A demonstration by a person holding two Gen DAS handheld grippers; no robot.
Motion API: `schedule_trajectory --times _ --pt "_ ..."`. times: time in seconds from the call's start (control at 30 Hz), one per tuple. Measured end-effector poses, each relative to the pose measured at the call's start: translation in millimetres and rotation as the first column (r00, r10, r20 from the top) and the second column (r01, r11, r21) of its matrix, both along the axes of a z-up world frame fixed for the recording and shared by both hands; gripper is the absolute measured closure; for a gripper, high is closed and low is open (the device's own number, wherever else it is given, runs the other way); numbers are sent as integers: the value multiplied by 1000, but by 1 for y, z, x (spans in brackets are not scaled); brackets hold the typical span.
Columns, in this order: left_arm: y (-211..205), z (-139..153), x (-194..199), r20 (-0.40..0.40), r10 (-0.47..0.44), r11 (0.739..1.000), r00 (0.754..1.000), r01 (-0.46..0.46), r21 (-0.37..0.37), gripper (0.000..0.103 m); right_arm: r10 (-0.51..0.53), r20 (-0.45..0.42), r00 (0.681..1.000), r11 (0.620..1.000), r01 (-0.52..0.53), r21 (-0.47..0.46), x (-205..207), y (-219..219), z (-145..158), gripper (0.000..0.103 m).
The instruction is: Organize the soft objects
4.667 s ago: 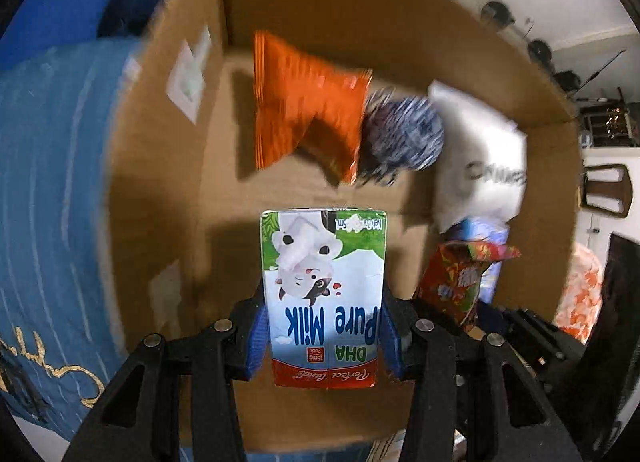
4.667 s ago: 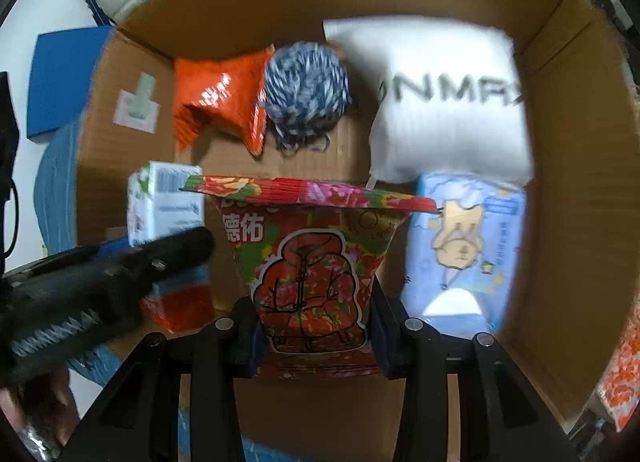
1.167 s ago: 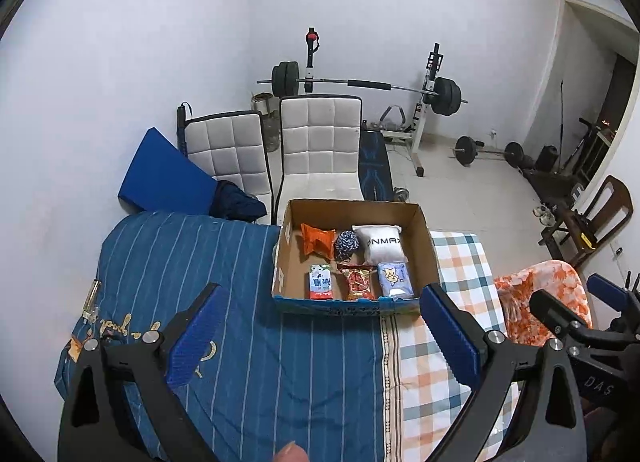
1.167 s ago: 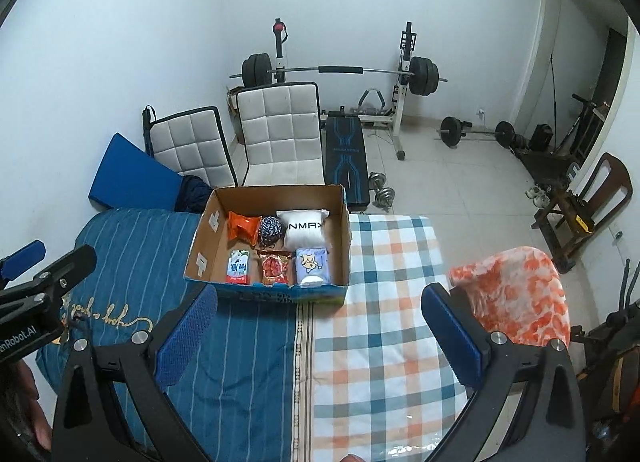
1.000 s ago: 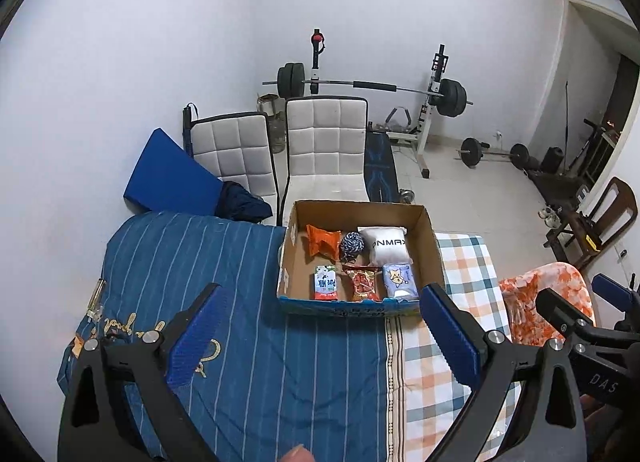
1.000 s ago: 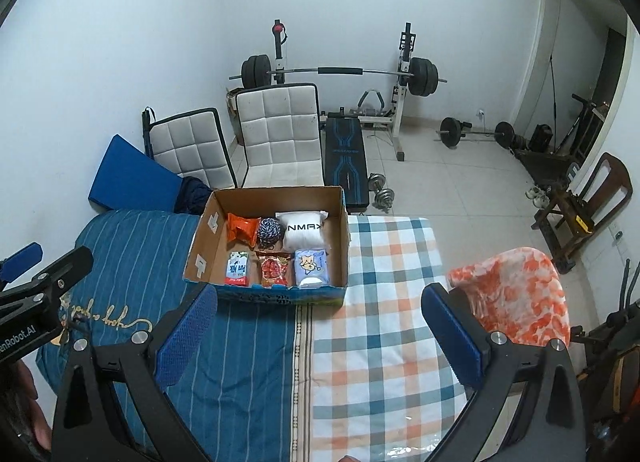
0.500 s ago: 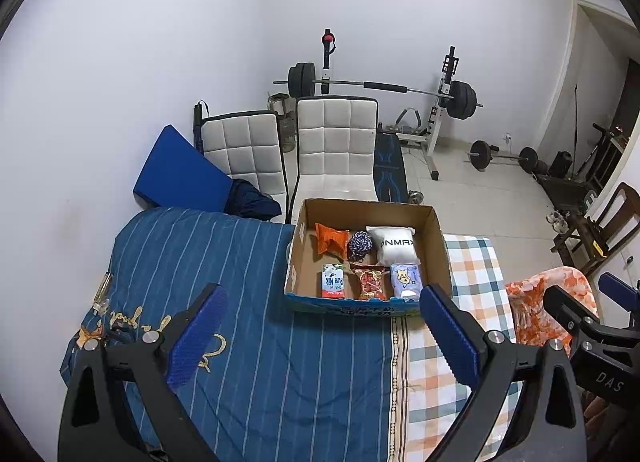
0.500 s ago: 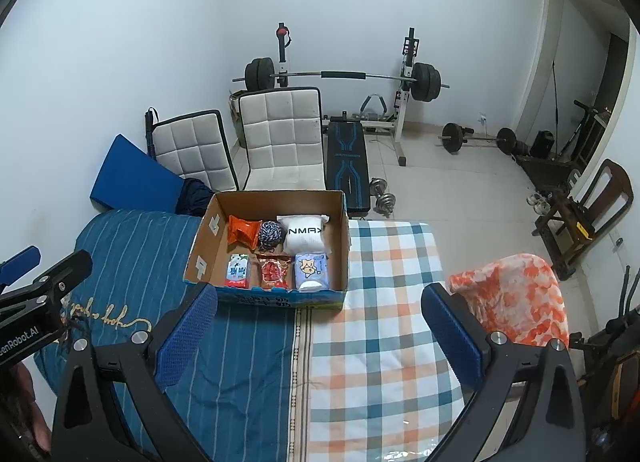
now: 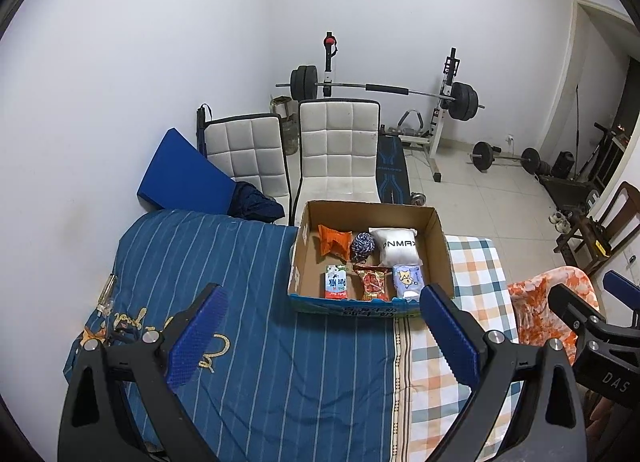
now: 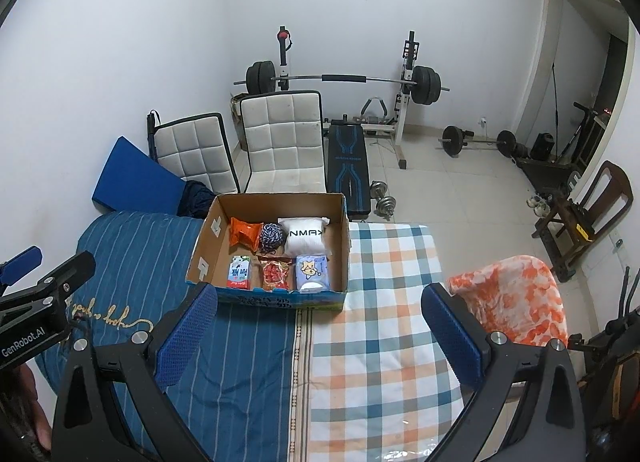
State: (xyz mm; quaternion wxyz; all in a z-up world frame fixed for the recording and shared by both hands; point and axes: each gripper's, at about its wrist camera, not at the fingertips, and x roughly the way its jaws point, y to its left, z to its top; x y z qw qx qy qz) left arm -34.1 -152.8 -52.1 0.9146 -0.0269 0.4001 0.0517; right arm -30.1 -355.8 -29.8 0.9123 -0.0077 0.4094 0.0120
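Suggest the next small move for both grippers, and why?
Probably none beyond parking them. All six items lie in two rows inside the cardboard box: orange packet, yarn ball and white pillow behind; milk carton, red snack bag and blue pack in front. The left gripper and right gripper are open, empty.

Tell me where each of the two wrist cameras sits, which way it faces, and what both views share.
Left wrist: on the left gripper, held high over the blue striped bedspread, looking down and forward at the open brown cardboard box; its own open blue-padded fingers show, and the right gripper at the right edge.
Right wrist: on the right gripper, further right over the orange-and-blue checked cloth; its open fingers show, and the left gripper at the left edge.
Both share the box, two white quilted chairs and the barbell rack.
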Motion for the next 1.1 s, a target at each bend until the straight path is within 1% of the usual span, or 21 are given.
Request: schedule_trajectory --times 0.37,0.83,1.1 --pt "0 2 -2 0 -1 1000 1000 1 -1 4 7 25 1000 1000 -6 -19 -1 7 12 0" --pt "0 1 -7 1 1 1000 1000 -1 -1 4 3 27 1000 1000 -2 -18 -3 8 12 0" --pt "-3 0 -13 16 -5 1000 1000 5 3 4 3 30 1000 1000 -3 -19 -1 8 11 0"
